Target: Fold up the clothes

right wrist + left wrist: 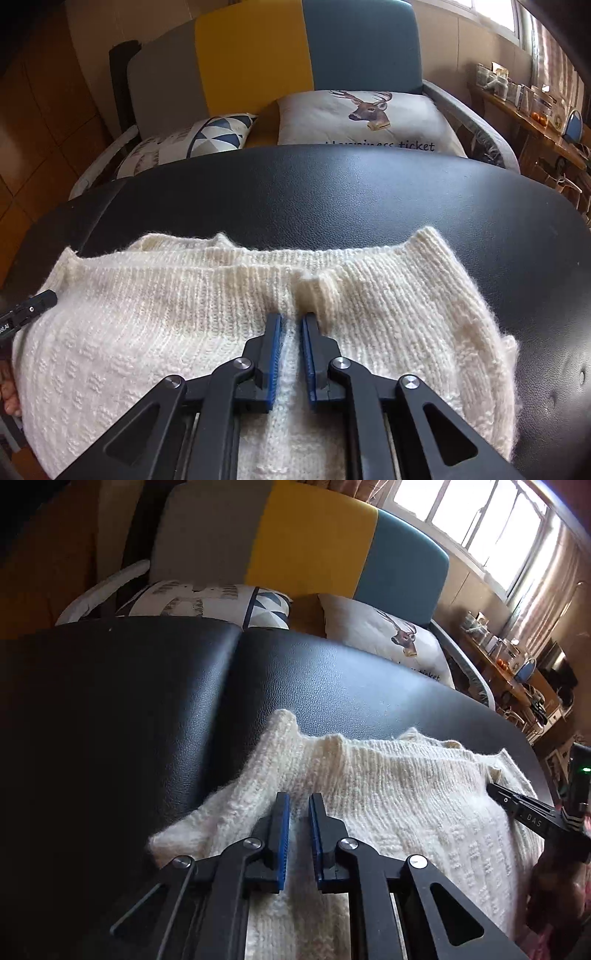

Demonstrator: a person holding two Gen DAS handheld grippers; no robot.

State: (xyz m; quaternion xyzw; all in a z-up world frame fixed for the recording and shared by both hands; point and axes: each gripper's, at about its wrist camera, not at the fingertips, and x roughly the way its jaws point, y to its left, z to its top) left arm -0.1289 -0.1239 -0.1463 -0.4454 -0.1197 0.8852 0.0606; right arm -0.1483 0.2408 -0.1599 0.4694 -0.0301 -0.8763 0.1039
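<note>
On the black bench [332, 192] you have one cream knit sweater [166, 332], lying partly folded, and it is the only garment in view. Two tools work it. Behind the bench stands one sofa [258, 55] with grey, yellow and blue panels, carrying two pillows: one with triangles [218, 134], one with a deer head [354, 114].

Your left tool [297, 812] sits low over the sweater's left end, pointing away from you toward the sofa. Its blue pads [283, 834] stand a narrow gap apart with knit showing between them; you cannot tell whether they pinch any fabric. Your right tool [291, 330] is posed the same way near the sweater's middle, aimed at a small raised pucker [314, 290] of ribbed knit just ahead of its tips. Its jaws are likewise slightly parted, not closed on anything you can see.

Each tool shows in the other's view: the right one's finger [524, 808] lies over the sweater's right part, and the left one's finger [29, 308] reaches in at the left edge, with fingertips [11, 402] of your hand just below it.

The sweater's long axis runs left to right across the bench, parallel to the sofa. Its ribbed edge faces the sofa, with a corner rising at each far end.
</note>
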